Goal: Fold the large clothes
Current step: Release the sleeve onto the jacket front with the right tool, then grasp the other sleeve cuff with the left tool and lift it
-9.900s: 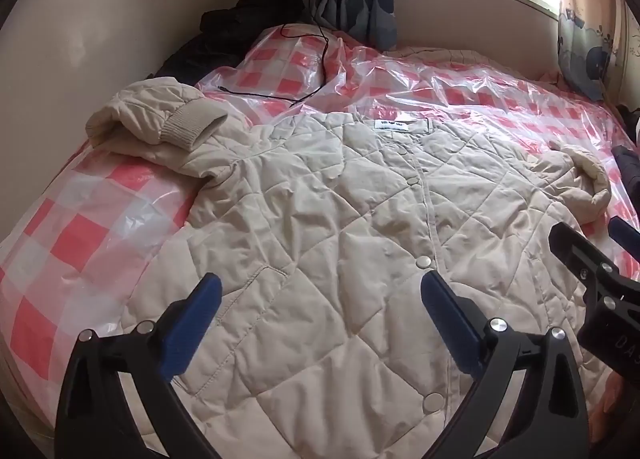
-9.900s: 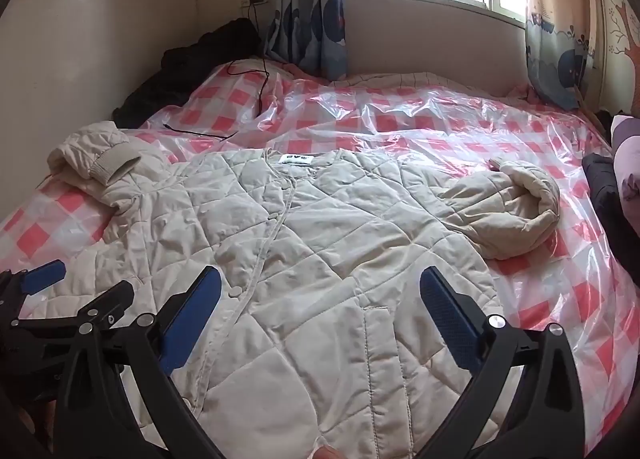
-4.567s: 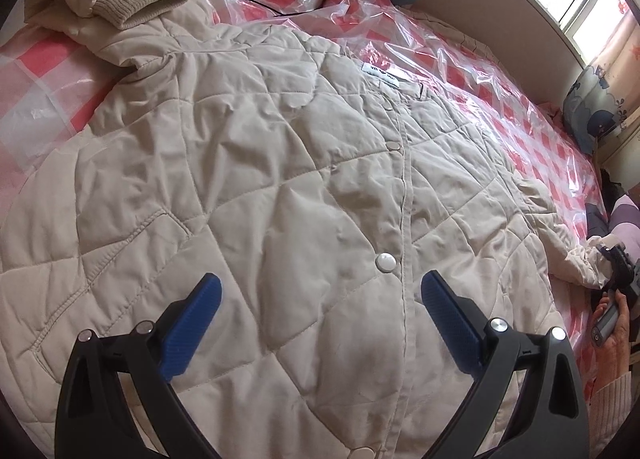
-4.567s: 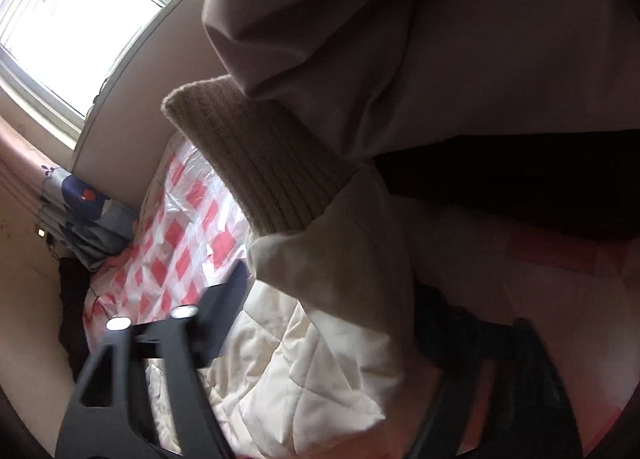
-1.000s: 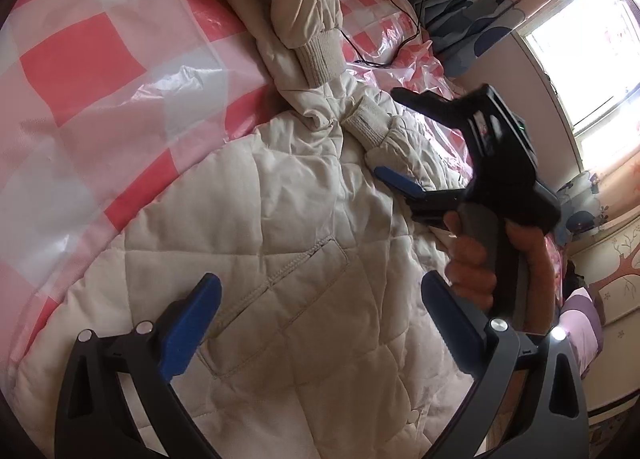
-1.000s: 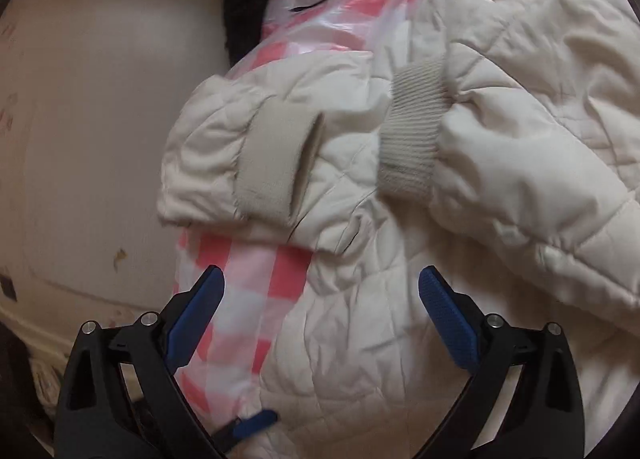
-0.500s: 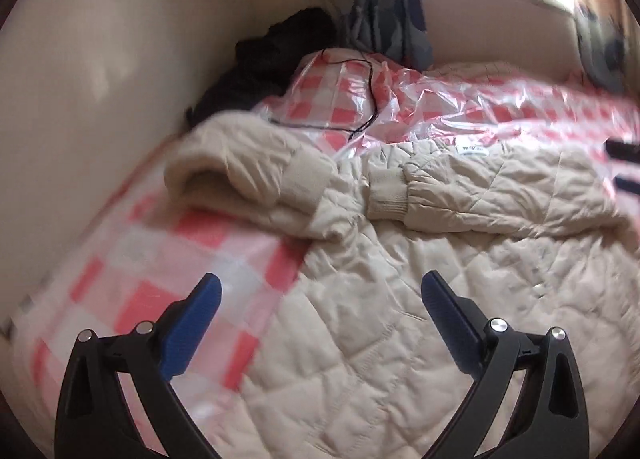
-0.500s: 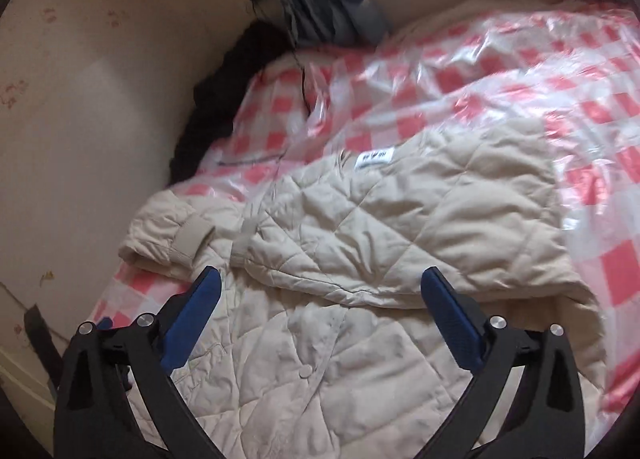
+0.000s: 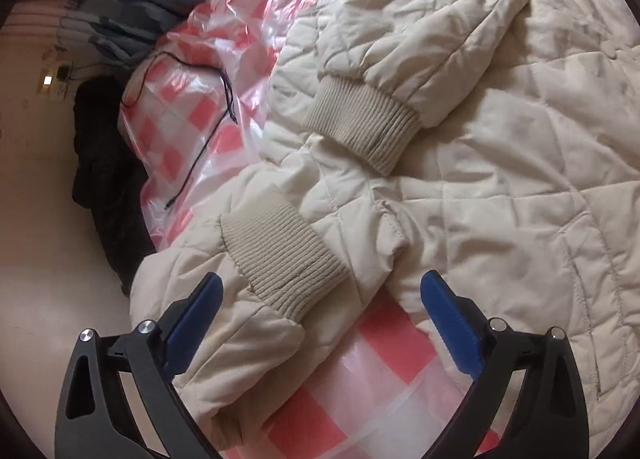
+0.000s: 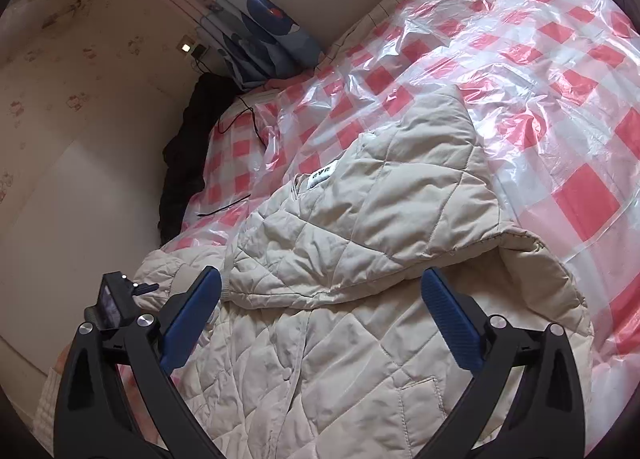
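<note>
Up close, the left wrist view has the left tongs (image 9: 318, 323) spread wide, holding nothing, over a ribbed cuff (image 9: 280, 261) of the beige quilted jacket (image 9: 520, 163). That jacket lies on the bed's plastic-covered red-checked sheet (image 9: 372, 383). A second ribbed cuff (image 9: 360, 131) sits at 12 o'clock from the first, its sleeve folded across the jacket's front. A black cable (image 9: 208, 139) trails at 10 o'clock.

Across in the right wrist view, the right tongs (image 10: 320, 319) also gape wide and empty above the jacket. Only this view shows the neck label (image 10: 322, 175), the curtain (image 10: 260, 35) at 11 o'clock and the left tongs' body at 9 o'clock.
</note>
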{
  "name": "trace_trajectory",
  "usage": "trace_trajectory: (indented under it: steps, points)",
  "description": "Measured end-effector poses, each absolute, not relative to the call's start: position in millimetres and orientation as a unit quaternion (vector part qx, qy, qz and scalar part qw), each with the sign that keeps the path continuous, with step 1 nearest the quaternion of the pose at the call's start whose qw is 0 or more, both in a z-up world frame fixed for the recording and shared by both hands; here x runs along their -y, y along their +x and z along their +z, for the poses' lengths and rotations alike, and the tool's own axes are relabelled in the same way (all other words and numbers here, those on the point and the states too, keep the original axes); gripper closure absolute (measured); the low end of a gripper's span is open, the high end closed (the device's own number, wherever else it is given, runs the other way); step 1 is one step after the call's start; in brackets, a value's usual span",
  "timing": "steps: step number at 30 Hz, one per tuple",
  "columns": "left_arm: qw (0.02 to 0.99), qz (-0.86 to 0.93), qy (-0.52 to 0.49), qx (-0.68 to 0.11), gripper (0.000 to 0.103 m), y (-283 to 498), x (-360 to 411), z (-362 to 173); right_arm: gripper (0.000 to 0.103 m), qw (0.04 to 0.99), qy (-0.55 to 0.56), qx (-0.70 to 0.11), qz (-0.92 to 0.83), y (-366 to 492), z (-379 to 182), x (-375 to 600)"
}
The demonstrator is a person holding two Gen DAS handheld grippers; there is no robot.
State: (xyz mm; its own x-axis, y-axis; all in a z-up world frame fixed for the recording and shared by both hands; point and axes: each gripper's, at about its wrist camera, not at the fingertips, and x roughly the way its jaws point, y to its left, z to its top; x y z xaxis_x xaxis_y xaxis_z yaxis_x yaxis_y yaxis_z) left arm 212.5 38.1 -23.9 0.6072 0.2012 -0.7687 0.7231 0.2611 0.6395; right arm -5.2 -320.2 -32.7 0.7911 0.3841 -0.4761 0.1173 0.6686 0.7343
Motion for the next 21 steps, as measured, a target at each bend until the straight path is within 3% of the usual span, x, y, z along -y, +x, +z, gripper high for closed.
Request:
trace_trajectory:
  steps: [3,5,7,11,15,18,21]
  points:
    - [0.677,-0.173,0.579,-0.420,0.041,232,-44,-33,0.006,0.854,0.404,-0.317,0.079,-5,-32,322]
    - [0.701,-0.190,0.513,-0.458,0.067,249,-50,-19,0.006,0.851,0.409,-0.319,0.078,-5,-33,323]
    - [0.736,-0.150,0.490,-0.442,0.090,260,-56,-9,0.006,0.847,0.415,-0.323,0.079,-4,-36,321]
    - [0.871,-0.065,0.330,-0.359,0.090,267,-106,73,0.006,0.844,0.416,-0.330,0.076,-3,-40,321]
    - [0.947,0.068,0.090,-0.300,0.099,263,-243,156,0.006,0.842,0.422,-0.329,0.071,-3,-42,324]
    - [0.940,0.147,-0.057,-0.301,0.099,238,-354,168,0.006,0.840,0.422,-0.333,0.074,-2,-44,324]
    - [0.934,0.117,-0.159,-0.298,0.098,204,-413,154,0.006,0.839,0.418,-0.341,0.073,0,-47,318]
